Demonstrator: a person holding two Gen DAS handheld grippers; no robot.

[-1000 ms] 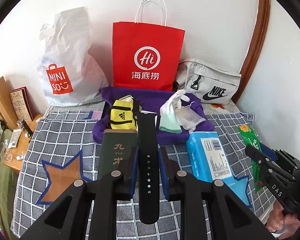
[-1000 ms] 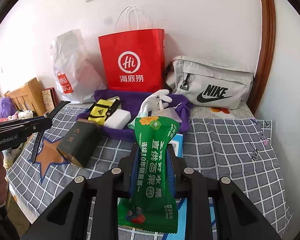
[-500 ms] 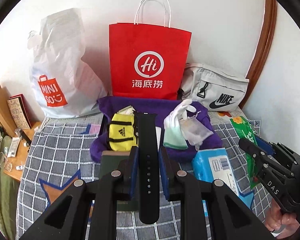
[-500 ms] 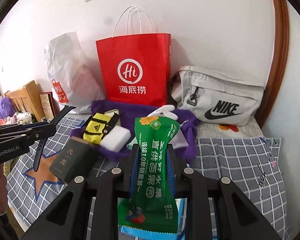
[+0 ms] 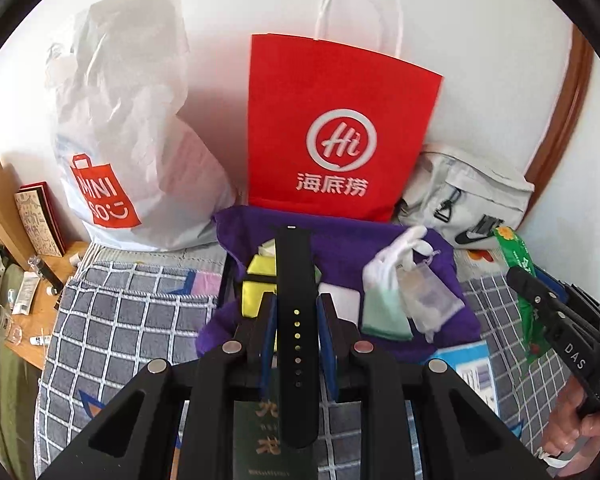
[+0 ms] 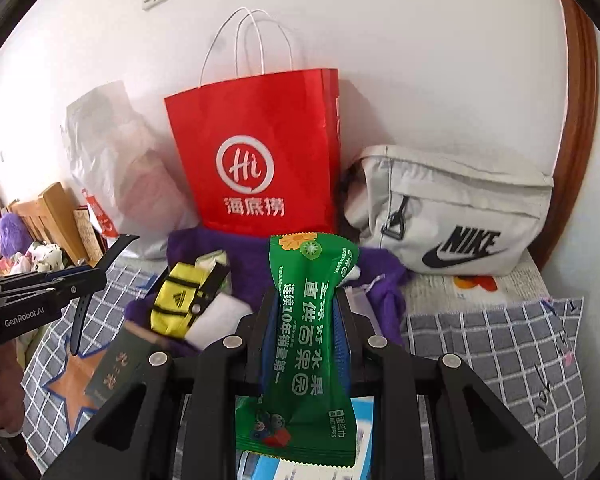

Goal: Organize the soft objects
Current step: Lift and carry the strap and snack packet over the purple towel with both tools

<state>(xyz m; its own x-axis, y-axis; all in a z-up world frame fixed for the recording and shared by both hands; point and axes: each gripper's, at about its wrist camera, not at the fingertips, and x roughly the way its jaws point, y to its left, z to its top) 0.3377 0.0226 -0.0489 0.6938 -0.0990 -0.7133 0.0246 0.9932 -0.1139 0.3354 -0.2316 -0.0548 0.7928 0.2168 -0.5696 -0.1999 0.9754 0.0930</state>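
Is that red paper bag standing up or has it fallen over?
Standing up. The red paper bag sits upright against the wall, white handles pointing up, logo facing forward.

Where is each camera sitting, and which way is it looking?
Left wrist: rides on the left gripper, looking forward and down along its fingers at the black watch strap it holds; a hand shows at right.
Right wrist: rides on the right gripper, looking at the green wet-wipes packet it holds.
Both see the red paper bag, grey Nike bag and purple cloth.
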